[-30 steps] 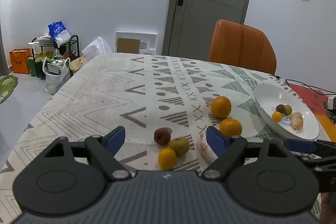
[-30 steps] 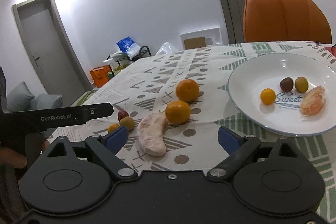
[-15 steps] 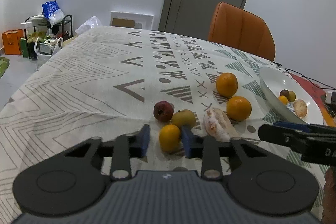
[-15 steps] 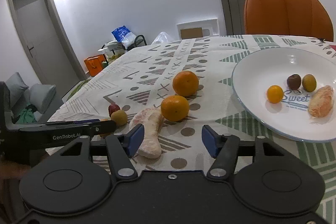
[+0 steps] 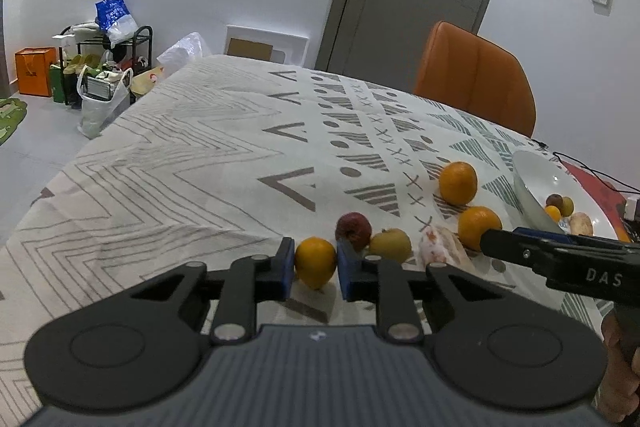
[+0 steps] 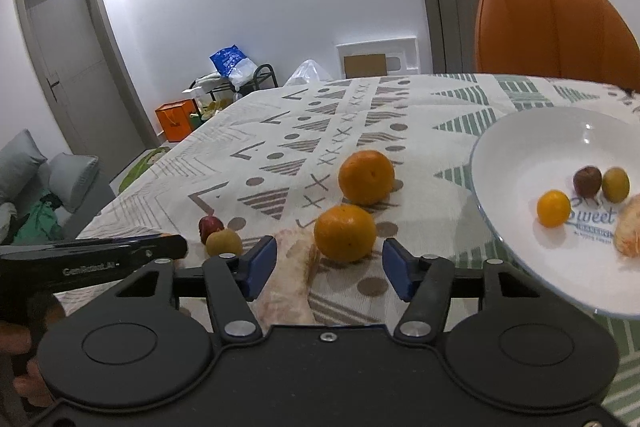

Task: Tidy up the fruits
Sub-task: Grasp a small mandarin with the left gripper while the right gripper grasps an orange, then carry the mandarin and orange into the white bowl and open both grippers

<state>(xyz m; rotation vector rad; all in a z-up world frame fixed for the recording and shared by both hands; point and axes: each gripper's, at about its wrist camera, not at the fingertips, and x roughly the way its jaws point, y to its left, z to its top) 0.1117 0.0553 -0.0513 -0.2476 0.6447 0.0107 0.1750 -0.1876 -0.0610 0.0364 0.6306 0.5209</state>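
Observation:
My left gripper (image 5: 316,267) is shut on a small orange fruit (image 5: 315,261) that rests low on the patterned tablecloth. Just behind it sit a dark red fruit (image 5: 353,230) and a yellow-green fruit (image 5: 390,246). My right gripper (image 6: 328,265) has its jaws closing. Between its blue pads lie a peeled citrus piece (image 6: 292,267) and the nearer orange (image 6: 345,233), and neither pad presses on them. A second orange (image 6: 366,177) sits farther back. The white plate (image 6: 520,131) at right holds a small orange fruit (image 6: 553,208), a dark fruit, a green fruit and a peeled piece.
An orange chair (image 6: 552,27) stands at the table's far side. A cable and a red mat (image 5: 592,179) lie beyond the plate. Bags and a rack (image 5: 108,63) stand on the floor at left. A hand (image 6: 16,343) holds the left gripper's handle.
The left jaws have come together on the small orange fruit. The right jaws have narrowed around the peeled piece and the nearer orange. Both grippers have moved forward toward the fruit.

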